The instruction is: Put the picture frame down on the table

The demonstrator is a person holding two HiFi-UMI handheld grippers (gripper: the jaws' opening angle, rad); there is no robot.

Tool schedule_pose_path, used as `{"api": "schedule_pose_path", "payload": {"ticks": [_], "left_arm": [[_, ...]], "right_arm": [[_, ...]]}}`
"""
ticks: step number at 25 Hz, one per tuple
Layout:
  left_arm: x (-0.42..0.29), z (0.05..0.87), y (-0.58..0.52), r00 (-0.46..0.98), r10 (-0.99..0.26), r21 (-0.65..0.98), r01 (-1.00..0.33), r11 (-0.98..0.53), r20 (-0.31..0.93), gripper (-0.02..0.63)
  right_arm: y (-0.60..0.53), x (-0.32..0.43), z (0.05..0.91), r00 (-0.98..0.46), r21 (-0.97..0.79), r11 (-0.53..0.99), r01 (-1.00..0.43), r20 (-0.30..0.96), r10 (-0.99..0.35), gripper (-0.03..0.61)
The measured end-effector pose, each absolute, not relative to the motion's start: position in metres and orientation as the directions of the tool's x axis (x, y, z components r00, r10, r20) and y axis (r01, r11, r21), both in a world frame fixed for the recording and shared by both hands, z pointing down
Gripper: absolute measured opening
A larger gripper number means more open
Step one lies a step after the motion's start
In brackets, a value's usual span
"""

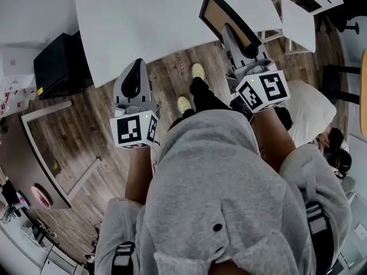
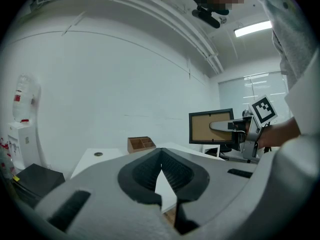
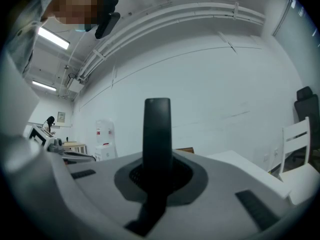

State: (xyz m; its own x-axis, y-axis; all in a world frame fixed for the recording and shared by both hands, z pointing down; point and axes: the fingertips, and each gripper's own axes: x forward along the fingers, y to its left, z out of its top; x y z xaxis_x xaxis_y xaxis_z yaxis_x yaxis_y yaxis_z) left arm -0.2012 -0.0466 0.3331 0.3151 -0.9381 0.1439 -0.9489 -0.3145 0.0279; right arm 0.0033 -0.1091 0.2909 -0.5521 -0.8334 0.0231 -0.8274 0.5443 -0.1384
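While our right gripper (image 1: 229,34) pinched the upright picture frame (image 1: 220,13), the table (image 1: 143,22) lay just below. Our left gripper (image 1: 137,65) was closed, empty.

The picture frame (image 1: 221,13) is a thin black rectangle around a plain tan board, clamped across one side in the jaws of the right gripper (image 1: 242,43). It stands tilted on edge, up off the white table (image 1: 149,22) and over that table's near rim in the head view. From the left gripper view its tan face shows broadside (from the right gripper view, edge-on, it is only a dark upright bar).
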Motion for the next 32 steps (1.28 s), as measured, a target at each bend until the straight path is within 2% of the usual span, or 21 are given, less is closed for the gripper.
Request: {"api": "schedule_pose_path", "payload": {"ticks": [32], "left_arm": [[-0.163, 0.339, -0.215, 0.275, -0.935, -0.008, -0.959, -0.284, 0.224, 0.020]], "right_arm": [[-0.288, 0.040, 0.331, -0.596, -0.041, 0.595, -0.802, 0.100, -0.797, 0.031]]}}
